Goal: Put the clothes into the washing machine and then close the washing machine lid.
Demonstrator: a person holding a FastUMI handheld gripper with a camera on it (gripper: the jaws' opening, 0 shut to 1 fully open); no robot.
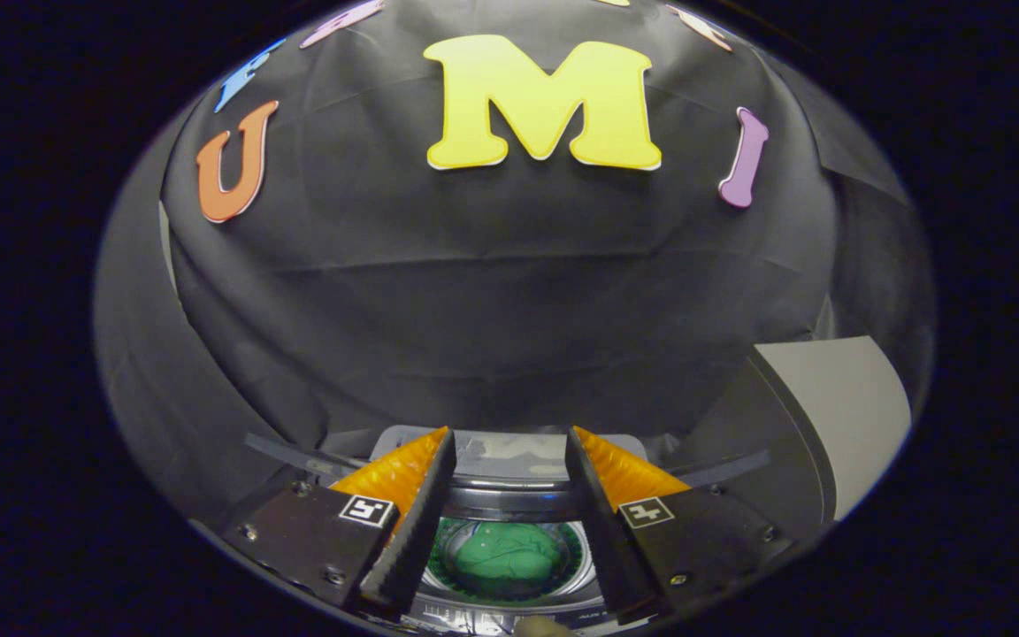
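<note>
Two fingers of the tool (509, 495) spread above the washing machine (509, 509).

A staged recording booth, not a real home; black cloth wall (509, 292) hangs behind a small washing machine (509, 509); a pale panel (846, 407) stands at one side.

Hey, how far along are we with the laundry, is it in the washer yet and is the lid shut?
Done: a green garment lies inside the washing machine's drum, seen below and between the fingers. In hand: nothing; the claw is open above the drum, gripping nothing. Left: the opening looks uncovered, so the lid seems not yet closed. I cannot clearly make out the lid itself.
</note>
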